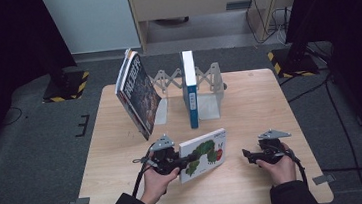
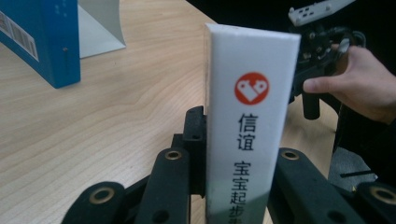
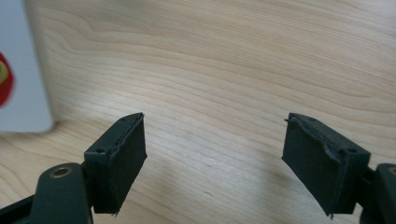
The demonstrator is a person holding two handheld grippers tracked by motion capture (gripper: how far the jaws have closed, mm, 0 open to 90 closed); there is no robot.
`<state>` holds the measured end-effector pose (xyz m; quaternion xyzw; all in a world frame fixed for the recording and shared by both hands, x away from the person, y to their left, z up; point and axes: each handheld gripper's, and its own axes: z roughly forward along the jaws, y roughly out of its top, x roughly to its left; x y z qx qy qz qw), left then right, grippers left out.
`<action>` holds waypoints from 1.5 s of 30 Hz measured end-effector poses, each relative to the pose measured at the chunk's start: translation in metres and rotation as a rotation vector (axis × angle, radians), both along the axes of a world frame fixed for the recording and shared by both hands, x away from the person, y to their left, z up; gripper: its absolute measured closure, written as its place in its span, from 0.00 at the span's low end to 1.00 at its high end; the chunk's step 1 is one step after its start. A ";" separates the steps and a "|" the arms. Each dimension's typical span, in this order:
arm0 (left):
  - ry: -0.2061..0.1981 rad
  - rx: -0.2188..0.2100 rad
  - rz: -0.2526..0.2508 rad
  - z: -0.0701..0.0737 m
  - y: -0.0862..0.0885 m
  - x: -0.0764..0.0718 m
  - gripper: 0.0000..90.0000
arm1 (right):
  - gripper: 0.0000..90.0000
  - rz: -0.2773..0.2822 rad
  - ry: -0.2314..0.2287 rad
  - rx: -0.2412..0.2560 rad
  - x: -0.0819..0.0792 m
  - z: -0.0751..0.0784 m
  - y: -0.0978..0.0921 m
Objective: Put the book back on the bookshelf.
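1. The left gripper (image 1: 180, 161) was clamped on the spine end of the caterpillar picture book (image 1: 205, 153); in the left gripper view its jaws pressed either side of the white spine (image 2: 247, 135), which stood upright between them.
2. The book was at the near middle of the table (image 1: 257, 185), tilted up off the wood at the held end. Whether its far edge touched the surface could not be told.
3. The right gripper (image 1: 247, 154) hovered just right of the book with its jaws apart and nothing between them; the right gripper view showed bare wood between the pads (image 3: 123, 154) and a corner of the book's cover (image 3: 23, 88) to one side.
4. The step in hand looked like carrying the book to the white bookend rack (image 1: 203, 92). To do it well, the grip should stay firm on the spine, the book should be raised clear before turning upright, and the free gripper could steady the loose edge so the pages don't fan open.
5. Count: two grippers; one rack; one blue book (image 1: 190, 88) standing upright in it; a leaning group of books (image 1: 137, 93) at its left end, at least two, the exact number unclear; one picture book in hand.
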<state>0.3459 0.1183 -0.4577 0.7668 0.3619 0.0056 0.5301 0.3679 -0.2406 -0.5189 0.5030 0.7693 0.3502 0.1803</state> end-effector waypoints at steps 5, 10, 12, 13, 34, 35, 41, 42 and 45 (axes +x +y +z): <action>-0.013 -0.015 0.023 0.010 0.006 0.002 0.83 | 0.22 -0.022 0.016 -0.041 0.001 -0.002 -0.005; -0.038 -0.018 0.050 0.019 0.010 0.004 0.83 | 0.21 -0.038 0.032 -0.060 0.003 -0.005 -0.011; -0.049 -0.020 0.061 0.022 0.011 0.005 0.83 | 0.20 -0.036 0.035 -0.067 0.002 -0.006 -0.011; -0.054 -0.023 0.067 0.025 0.012 0.005 0.83 | 0.20 -0.033 0.041 -0.072 0.003 -0.007 -0.011; -0.163 -0.063 0.192 0.056 -0.004 0.030 0.83 | 0.05 -0.045 -0.007 -0.069 0.001 -0.020 -0.010; -0.166 -0.065 0.193 0.057 -0.006 0.031 0.83 | 0.04 -0.046 -0.010 -0.067 0.001 -0.020 -0.010; -0.171 -0.072 0.207 0.055 -0.018 0.038 0.83 | 0.04 -0.046 -0.010 -0.067 0.001 -0.020 -0.010; -0.176 -0.070 0.211 0.055 -0.020 0.039 0.83 | 0.04 -0.045 -0.011 -0.067 0.001 -0.020 -0.010; -0.196 -0.048 0.225 0.054 -0.025 0.042 0.83 | 0.03 -0.038 -0.010 -0.072 0.001 -0.020 -0.010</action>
